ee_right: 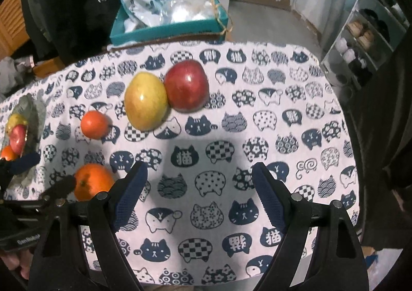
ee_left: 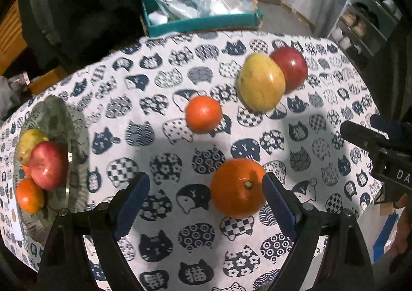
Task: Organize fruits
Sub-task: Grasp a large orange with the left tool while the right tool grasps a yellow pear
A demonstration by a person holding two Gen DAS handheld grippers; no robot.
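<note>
My left gripper (ee_left: 206, 203) is open, its right finger beside a large orange (ee_left: 238, 187) lying on the cat-print tablecloth; the orange sits between the fingers, near the right one. A small orange (ee_left: 203, 113), a yellow apple (ee_left: 261, 82) and a red apple (ee_left: 291, 67) lie farther back. A glass plate (ee_left: 74, 162) at the left holds a red apple (ee_left: 46, 164), a yellow fruit (ee_left: 28, 144) and small oranges (ee_left: 29, 195). My right gripper (ee_right: 198, 193) is open and empty over bare cloth; the yellow apple (ee_right: 145, 101) and red apple (ee_right: 186, 86) lie ahead of it.
A teal box (ee_left: 200, 23) with plastic bags stands past the table's far edge. A shelf with jars (ee_right: 360, 41) is at the right. The left gripper (ee_right: 51, 182) shows at the left of the right wrist view, by the large orange (ee_right: 92, 185).
</note>
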